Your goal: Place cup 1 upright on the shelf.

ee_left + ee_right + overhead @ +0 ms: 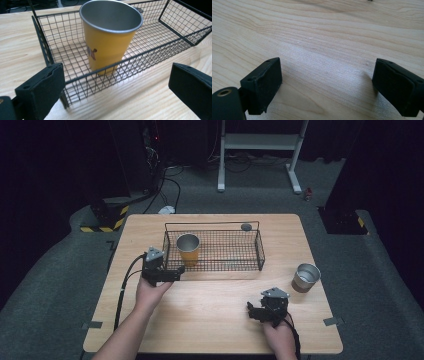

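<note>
Beside basket [214, 251], left tongs [172, 275] wide open, empty.

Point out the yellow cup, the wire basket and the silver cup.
yellow cup [107, 47]: left gripper view, on its yellow side wall.
wire basket [212, 223]: high view, on its far top rim.
silver cup [305, 279]: high view, on its outer wall below the rim.

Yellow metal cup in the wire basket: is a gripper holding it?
No. The yellow metal cup stands free in the black wire basket. The left gripper and right gripper are open, holding nothing.
</note>
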Available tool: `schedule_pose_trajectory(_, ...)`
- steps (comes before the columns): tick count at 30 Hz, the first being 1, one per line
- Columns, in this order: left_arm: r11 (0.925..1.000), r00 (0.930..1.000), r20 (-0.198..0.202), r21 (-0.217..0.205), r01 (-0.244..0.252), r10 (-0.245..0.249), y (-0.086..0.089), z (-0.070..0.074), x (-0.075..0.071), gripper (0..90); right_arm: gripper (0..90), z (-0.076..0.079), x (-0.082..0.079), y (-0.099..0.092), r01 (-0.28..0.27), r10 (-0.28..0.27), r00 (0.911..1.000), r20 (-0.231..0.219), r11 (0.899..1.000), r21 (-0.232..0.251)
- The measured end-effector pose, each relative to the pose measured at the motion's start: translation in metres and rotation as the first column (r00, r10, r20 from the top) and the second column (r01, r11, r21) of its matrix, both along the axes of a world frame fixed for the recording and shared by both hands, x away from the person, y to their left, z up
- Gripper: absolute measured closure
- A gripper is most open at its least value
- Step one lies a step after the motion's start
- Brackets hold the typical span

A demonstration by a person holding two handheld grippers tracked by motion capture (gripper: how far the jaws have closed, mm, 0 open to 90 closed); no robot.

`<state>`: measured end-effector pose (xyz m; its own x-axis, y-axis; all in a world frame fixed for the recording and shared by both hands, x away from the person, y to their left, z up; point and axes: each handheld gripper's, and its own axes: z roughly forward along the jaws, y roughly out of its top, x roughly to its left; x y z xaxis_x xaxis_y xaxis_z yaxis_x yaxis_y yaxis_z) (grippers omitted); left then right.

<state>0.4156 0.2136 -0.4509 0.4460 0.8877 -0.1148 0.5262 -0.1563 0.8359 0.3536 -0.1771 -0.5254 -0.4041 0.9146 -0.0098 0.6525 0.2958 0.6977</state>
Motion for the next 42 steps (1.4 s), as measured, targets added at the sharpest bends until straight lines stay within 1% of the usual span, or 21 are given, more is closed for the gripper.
schedule_pose_trajectory(3, 1.0000, 1.0000, 0.000, -0.009, -0.001, 0.001, 0.003, -0.001, -0.005, 2.0, 9.1, 0.000, 0.000, 0.000, 0.000, 0.000, 1.0000, 0.000, 1.000, 0.000)
schedule_pose_trajectory(5, 0.9997, 1.0000, -0.007, -0.022, 0.005, -0.005, 0.010, -0.004, -0.011, 2.2, 9.1, 0.000, 0.000, 0.000, 0.000, 0.000, 1.0000, 0.000, 1.000, 0.000)
schedule_pose_trajectory(9, 0.9999, 1.0000, -0.007, -0.014, 0.003, -0.003, 0.016, -0.007, -0.018, 3.2, 9.1, 0.000, 0.000, 0.000, 0.000, 0.000, 1.0000, 0.000, 1.000, 0.000)
schedule_pose_trajectory(10, 1.0000, 1.0000, -0.010, -0.009, -0.001, 0.001, 0.021, -0.010, -0.022, 3.3, 9.1, 0.000, 0.000, 0.000, 0.000, 0.000, 1.0000, 0.000, 1.000, 0.000)
schedule_pose_trajectory(13, 1.0000, 0.9999, -0.016, -0.008, -0.004, 0.004, 0.026, -0.015, -0.026, 4.3, 9.1, 0.000, 0.000, 0.000, 0.000, 0.000, 1.0000, 0.000, 1.000, 0.000)
schedule_pose_trajectory(14, 1.0000, 0.9996, -0.027, -0.001, -0.006, 0.006, 0.031, -0.020, -0.029, 4.3, 9.1, 0.000, 0.000, 0.000, 0.000, 0.000, 1.0000, 0.000, 1.000, 0.000)
schedule_pose_trajectory(15, 1.0000, 0.9996, -0.027, -0.001, -0.006, 0.006, 0.031, -0.020, -0.029, 4.2, 9.1, 0.000, 0.000, 0.000, 0.000, 0.000, 1.0000, 0.000, 1.000, 0.000)
schedule_pose_trajectory(18, 1.0000, 0.9990, -0.045, 0.001, -0.006, 0.006, 0.040, -0.029, -0.037, 4.3, 9.1, 0.000, 0.000, 0.000, 0.000, 0.000, 1.0000, 0.000, 1.000, 0.000)
schedule_pose_trajectory(19, 1.0000, 0.9990, -0.045, 0.001, -0.006, 0.006, 0.040, -0.029, -0.037, 4.3, 9.1, 0.000, 0.000, 0.000, 0.000, 0.000, 1.0000, 0.000, 1.000, 0.000)
schedule_pose_trajectory(20, 0.9999, 0.9984, -0.056, 0.014, -0.002, 0.003, 0.043, -0.034, -0.041, 4.3, 9.1, 0.000, 0.000, 0.000, 0.000, 0.000, 1.0000, 0.000, 1.000, 0.000)
schedule_pose_trajectory(23, 0.9998, 0.9973, -0.074, 0.022, 0.001, 0.000, 0.047, -0.041, -0.048, 4.4, 9.1, 0.000, 0.000, 0.000, 0.000, 0.000, 1.0000, 0.000, 1.000, 0.000)
schedule_pose_trajectory(27, 0.9998, 0.9961, -0.088, 0.019, 0.006, -0.004, 0.052, -0.047, -0.056, 5.0, 9.0, 0.000, 0.000, 0.000, 0.000, 0.000, 1.0000, 0.000, 1.000, 0.000)
schedule_pose_trajectory(29, 0.9992, 0.9949, -0.101, 0.039, 0.014, -0.010, 0.054, -0.054, -0.063, 5.5, 9.0, 0.000, 0.000, 0.000, 0.000, 0.000, 1.0000, 0.000, 1.000, 0.000)
schedule_pose_trajectory(31, 0.9983, 0.9950, -0.099, 0.058, 0.013, -0.007, 0.056, -0.058, -0.067, 6.7, 9.0, 0.000, 0.000, 0.000, 0.000, 0.000, 1.0000, 0.000, 1.000, 0.000)
schedule_pose_trajectory(33, 0.9980, 0.9945, -0.104, 0.061, 0.013, -0.007, 0.056, -0.060, -0.070, 7.5, 9.1, 0.000, 0.000, 0.000, 0.000, 0.000, 1.0000, 0.000, 1.000, 0.000)
schedule_pose_trajectory(34, 0.9976, 0.9929, -0.118, 0.066, 0.023, -0.015, 0.057, -0.065, -0.072, 7.6, 9.1, 0.000, 0.000, 0.000, 0.000, 0.000, 1.0000, 0.000, 1.000, 0.000)
schedule_pose_trajectory(35, 0.9976, 0.9929, -0.118, 0.066, 0.023, -0.015, 0.057, -0.065, -0.072, 7.6, 9.0, 0.000, 0.000, 0.000, 0.000, 0.000, 1.0000, 0.000, 1.000, 0.000)
schedule_pose_trajectory(36, 0.9958, 0.9906, -0.136, 0.087, 0.031, -0.019, 0.055, -0.070, -0.074, 7.6, 9.1, 0.000, 0.000, 0.000, 0.000, 0.000, 1.0000, 0.000, 1.000, 0.000)
schedule_pose_trajectory(38, 0.9954, 0.9902, -0.138, 0.090, 0.033, -0.020, 0.054, -0.072, -0.076, 8.0, 9.1, 0.000, 0.000, 0.000, 0.000, 0.000, 1.0000, 0.000, 1.000, 0.000)
schedule_pose_trajectory(41, 0.9913, 0.9906, -0.133, 0.123, 0.047, -0.030, 0.050, -0.075, -0.080, 8.5, 9.1, 0.000, 0.000, 0.000, 0.000, 0.000, 1.0000, 0.000, 1.000, 0.000)
schedule_pose_trajectory(42, 0.9914, 0.9909, -0.131, 0.123, 0.046, -0.030, 0.050, -0.075, -0.081, 8.4, 9.2, 0.000, 0.000, 0.000, -0.001, 0.001, 1.0000, 0.000, 1.000, 0.000)
